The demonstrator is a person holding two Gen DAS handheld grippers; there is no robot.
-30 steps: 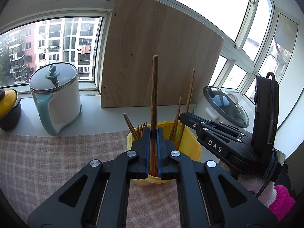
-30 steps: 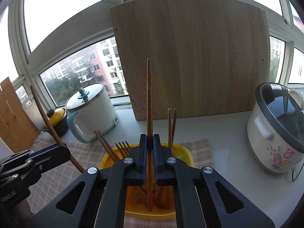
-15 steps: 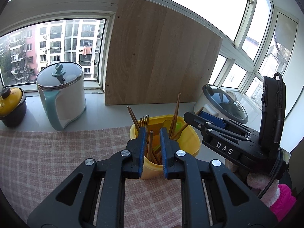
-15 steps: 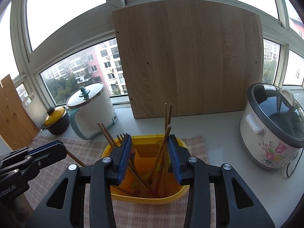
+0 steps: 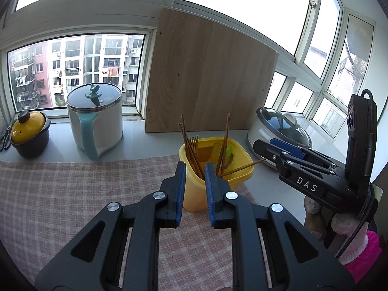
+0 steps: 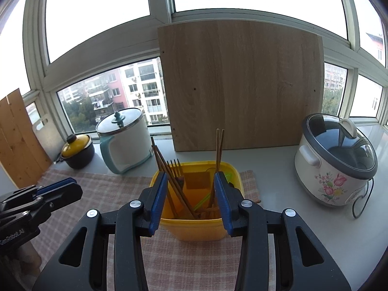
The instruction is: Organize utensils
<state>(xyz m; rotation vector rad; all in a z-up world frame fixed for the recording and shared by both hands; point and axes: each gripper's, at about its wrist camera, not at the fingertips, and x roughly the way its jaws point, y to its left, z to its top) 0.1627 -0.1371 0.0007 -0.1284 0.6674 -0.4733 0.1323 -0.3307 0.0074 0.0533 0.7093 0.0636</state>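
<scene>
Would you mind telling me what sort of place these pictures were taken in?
Most likely a home kitchen counter in a flat's glazed window bay. A rice cooker, an electric pot and a yellow tub of chopsticks stand on it, with apartment blocks outside the windows.

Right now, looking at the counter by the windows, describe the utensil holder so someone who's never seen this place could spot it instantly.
Find the big wooden board leaning against the window. Just in front of it, at the edge of the checked cloth, stands the yellow plastic tub holding brown chopsticks and a fork. It is the only open container; the kettle, small yellow-lidded pot and flowered rice cooker all wear lids.
</scene>
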